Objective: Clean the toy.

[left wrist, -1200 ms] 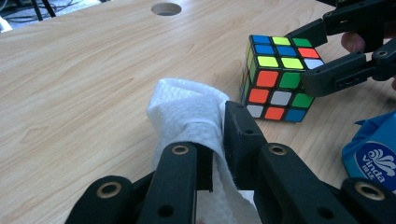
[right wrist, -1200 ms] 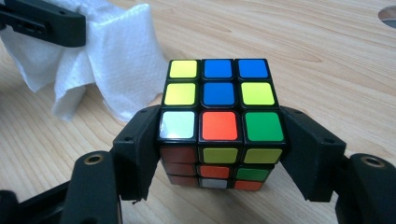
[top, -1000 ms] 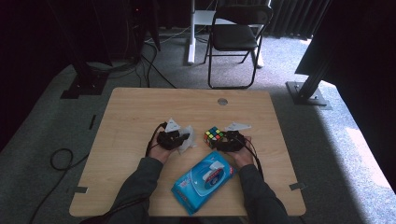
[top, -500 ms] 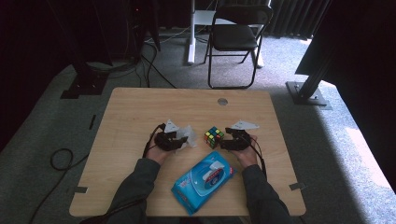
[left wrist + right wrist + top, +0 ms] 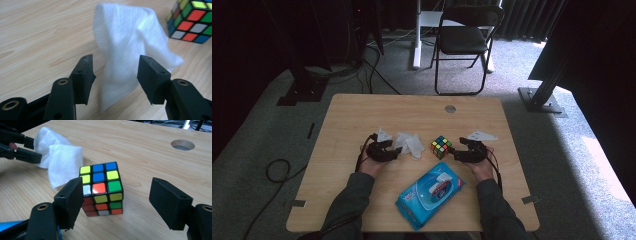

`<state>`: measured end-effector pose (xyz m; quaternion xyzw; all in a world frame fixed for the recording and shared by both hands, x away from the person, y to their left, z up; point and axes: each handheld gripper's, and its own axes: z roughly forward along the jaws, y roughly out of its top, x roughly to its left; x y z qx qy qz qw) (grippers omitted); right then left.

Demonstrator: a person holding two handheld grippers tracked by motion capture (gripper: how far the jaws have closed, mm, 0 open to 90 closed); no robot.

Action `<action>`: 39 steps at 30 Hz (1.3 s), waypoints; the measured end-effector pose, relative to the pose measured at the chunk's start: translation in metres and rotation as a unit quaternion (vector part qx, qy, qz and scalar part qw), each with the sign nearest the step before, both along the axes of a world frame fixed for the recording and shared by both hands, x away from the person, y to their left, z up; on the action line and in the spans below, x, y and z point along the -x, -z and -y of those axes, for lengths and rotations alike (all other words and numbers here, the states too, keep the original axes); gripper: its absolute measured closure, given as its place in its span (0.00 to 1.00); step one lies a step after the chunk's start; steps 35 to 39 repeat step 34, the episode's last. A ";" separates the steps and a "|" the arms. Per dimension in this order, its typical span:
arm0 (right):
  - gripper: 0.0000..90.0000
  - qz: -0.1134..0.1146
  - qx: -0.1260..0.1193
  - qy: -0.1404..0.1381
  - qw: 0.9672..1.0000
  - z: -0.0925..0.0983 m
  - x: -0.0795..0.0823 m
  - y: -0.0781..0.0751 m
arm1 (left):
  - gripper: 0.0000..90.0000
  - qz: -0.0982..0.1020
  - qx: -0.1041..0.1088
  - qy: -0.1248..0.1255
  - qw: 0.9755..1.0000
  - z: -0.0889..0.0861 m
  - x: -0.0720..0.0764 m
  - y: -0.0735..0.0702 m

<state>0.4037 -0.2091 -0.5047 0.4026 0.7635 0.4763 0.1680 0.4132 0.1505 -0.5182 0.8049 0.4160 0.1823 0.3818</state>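
Left gripper (image 5: 113,75): jaws have just been opening, now parted, nothing clamped; the white wipe (image 5: 130,50) is seen crumpled on the table (image 5: 362,115) between and just beyond the pads. Right gripper (image 5: 115,202): jaws wide, nothing held; the puzzle cube (image 5: 101,188) stands free just ahead, offset toward its left pad. Cube is nearer the right hand; wipe lies between cube and left gripper.
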 end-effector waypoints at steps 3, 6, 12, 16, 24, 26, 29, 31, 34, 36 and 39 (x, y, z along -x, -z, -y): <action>0.31 0.000 -0.004 0.003 1.000 0.003 0.001 0.000 | 0.53 0.002 0.002 -0.005 1.000 -0.003 0.000 0.000; 0.31 0.000 -0.003 0.005 1.000 0.006 0.001 0.000 | 0.53 0.005 0.007 -0.009 1.000 -0.005 0.000 -0.001; 0.31 0.002 -0.006 0.008 1.000 0.009 0.002 -0.002 | 0.52 0.009 0.011 -0.010 1.000 -0.007 0.002 -0.002; 0.31 0.004 -0.006 0.010 1.000 0.012 0.004 -0.003 | 0.52 0.015 0.013 -0.013 1.000 -0.011 0.004 -0.006; 0.31 -0.006 -0.011 0.021 1.000 0.025 0.009 0.006 | 0.52 0.027 0.022 -0.029 0.999 -0.025 0.011 -0.012; 0.31 -0.006 -0.015 0.026 1.000 0.028 0.010 0.006 | 0.52 0.028 0.025 -0.035 0.999 -0.029 0.012 -0.013; 0.31 -0.006 -0.019 0.030 0.999 0.032 0.011 0.006 | 0.51 0.030 0.035 -0.047 0.998 -0.037 0.017 -0.012; 0.31 -0.007 -0.020 0.033 0.999 0.036 0.012 0.006 | 0.51 0.032 0.041 -0.053 0.997 -0.042 0.021 -0.012; 0.31 -0.009 -0.026 0.039 0.999 0.038 0.011 0.006 | 0.51 0.035 0.042 -0.060 0.997 -0.046 0.025 -0.010; 0.31 -0.009 -0.026 0.039 0.999 0.038 0.011 0.006 | 0.51 0.035 0.042 -0.060 0.997 -0.046 0.025 -0.010; 0.31 -0.009 -0.026 0.039 0.999 0.038 0.011 0.006 | 0.51 0.035 0.042 -0.060 0.997 -0.046 0.025 -0.010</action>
